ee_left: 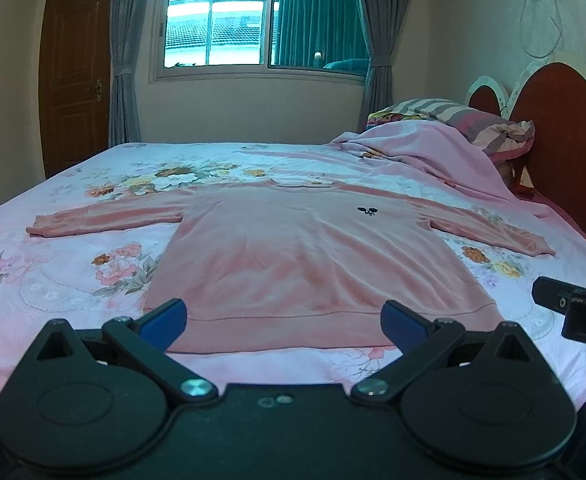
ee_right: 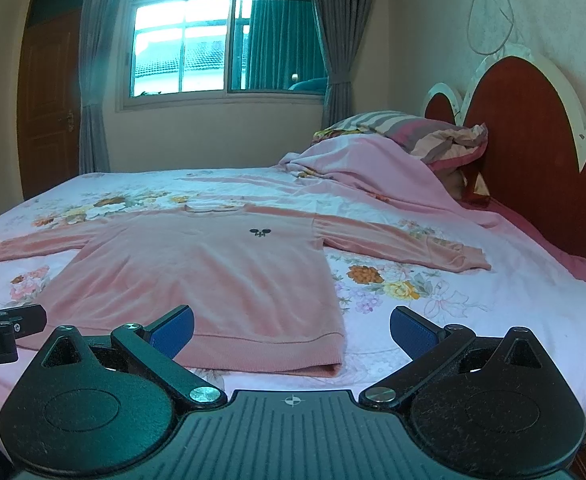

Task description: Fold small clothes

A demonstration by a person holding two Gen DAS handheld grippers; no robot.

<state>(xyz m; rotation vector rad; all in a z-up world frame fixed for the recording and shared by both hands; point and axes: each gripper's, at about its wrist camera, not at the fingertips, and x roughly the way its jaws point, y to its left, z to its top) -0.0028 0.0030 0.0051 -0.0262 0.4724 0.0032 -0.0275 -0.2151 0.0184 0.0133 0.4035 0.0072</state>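
A pink long-sleeved sweater lies flat and face up on the floral bedsheet, sleeves spread to both sides, hem nearest me, a small dark logo on the chest. It also shows in the right wrist view. My left gripper is open and empty, just above the hem's middle. My right gripper is open and empty, over the hem's right corner. The right gripper shows at the right edge of the left wrist view. The left gripper shows at the left edge of the right wrist view.
A rumpled pink blanket and a striped pillow lie at the head of the bed by the red headboard. A window with grey curtains and a wooden door stand beyond the bed.
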